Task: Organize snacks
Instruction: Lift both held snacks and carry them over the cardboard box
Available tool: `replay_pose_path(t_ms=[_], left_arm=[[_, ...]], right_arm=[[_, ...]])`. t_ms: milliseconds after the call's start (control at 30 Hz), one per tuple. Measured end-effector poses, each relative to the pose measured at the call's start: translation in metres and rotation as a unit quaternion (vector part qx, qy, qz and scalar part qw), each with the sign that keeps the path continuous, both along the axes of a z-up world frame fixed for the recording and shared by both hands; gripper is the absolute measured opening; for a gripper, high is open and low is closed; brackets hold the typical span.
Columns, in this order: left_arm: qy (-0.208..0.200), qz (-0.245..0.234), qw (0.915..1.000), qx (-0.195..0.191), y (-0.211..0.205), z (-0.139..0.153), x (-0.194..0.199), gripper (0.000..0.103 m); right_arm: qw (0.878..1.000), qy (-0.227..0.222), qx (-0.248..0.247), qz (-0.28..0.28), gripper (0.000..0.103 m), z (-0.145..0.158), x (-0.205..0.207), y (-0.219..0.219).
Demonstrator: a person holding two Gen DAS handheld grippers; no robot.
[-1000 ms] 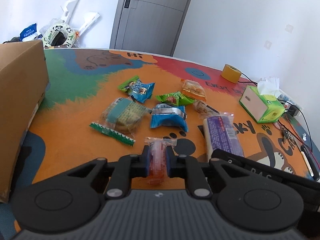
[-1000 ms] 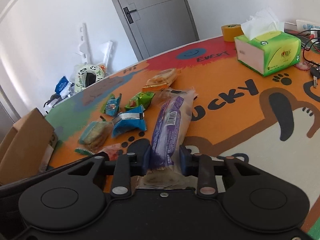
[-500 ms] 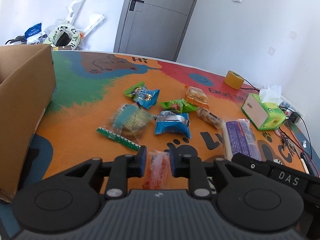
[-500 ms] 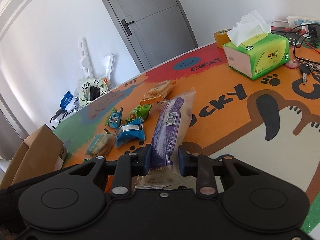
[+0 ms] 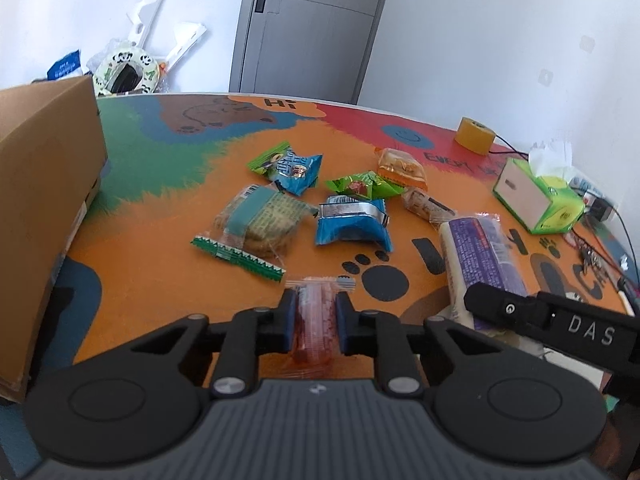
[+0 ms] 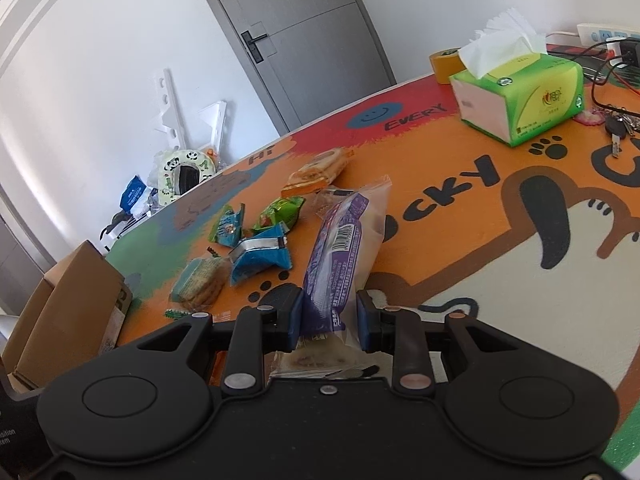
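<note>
Both tools are loaded right now. Our left tool (image 5: 316, 322) has just been closing — its jaws had parted around the small red snack packet (image 5: 315, 320) half a second back, and now the pads press on it again, so we read that as a re-grip rather than a release. The packet sits between the pads at the near edge of the bench (image 5: 160, 280), and whether its far end touches the bench we cannot tell.

Our right tool (image 6: 330, 318) is clamped on the near end of the long purple-wrapped snack (image 6: 340, 248), whose far end points away toward the scattered pile; in the left view the same snack shows at the right.

Further off, the green biscuit pack (image 5: 260, 224), the blue foil pouch (image 5: 352, 226) and a few smaller packets lie loose in the middle of the bench. The cardboard box (image 5: 44, 200) stands at the left, well apart from the pile — we judge it the likely home for the snacks. With both grips settled, the next move probably carries the two held items over there; the pile remains unsorted.
</note>
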State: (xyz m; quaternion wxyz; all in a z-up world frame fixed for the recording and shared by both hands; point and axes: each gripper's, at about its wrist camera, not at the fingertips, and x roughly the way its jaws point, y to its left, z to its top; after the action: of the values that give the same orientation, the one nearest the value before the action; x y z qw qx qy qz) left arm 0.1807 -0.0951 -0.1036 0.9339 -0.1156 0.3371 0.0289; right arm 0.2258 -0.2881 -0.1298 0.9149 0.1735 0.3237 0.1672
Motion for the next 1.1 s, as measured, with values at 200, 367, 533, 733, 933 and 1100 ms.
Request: replay_pose_path(t_ms=[200, 367, 533, 733, 933, 1100], left_arm=[[-0.020, -0.003, 0.9997, -0.012, 0.003, 0.012, -0.008, 0.017], [-0.047, 0.003, 0.9989, -0.009, 0.010, 0.033, -0.016, 0.017], [-0.071, 0.014, 0.9973, -0.009, 0.021, 0.054, -0.028, 0.017], [-0.105, 0.029, 0.9941, -0.001, 0.037, 0.082, -0.045, 0.017], [-0.127, 0.047, 0.9907, 0.005, 0.055, 0.102, -0.063, 0.017], [-0.139, 0.063, 0.9882, 0.003, 0.072, 0.111, -0.076, 0.017]], right_arm=[[1.000, -0.011, 0.004, 0.006, 0.028, 0.008, -0.003, 0.005], [0.999, -0.031, 0.010, 0.018, 0.028, 0.022, -0.008, 0.014], [0.998, -0.051, 0.016, 0.028, 0.028, 0.038, -0.015, 0.022], [0.996, -0.077, 0.025, 0.042, 0.028, 0.058, -0.023, 0.036], [0.993, -0.100, 0.033, 0.059, 0.028, 0.077, -0.032, 0.055], [0.990, -0.111, 0.033, 0.076, 0.028, 0.086, -0.036, 0.073]])
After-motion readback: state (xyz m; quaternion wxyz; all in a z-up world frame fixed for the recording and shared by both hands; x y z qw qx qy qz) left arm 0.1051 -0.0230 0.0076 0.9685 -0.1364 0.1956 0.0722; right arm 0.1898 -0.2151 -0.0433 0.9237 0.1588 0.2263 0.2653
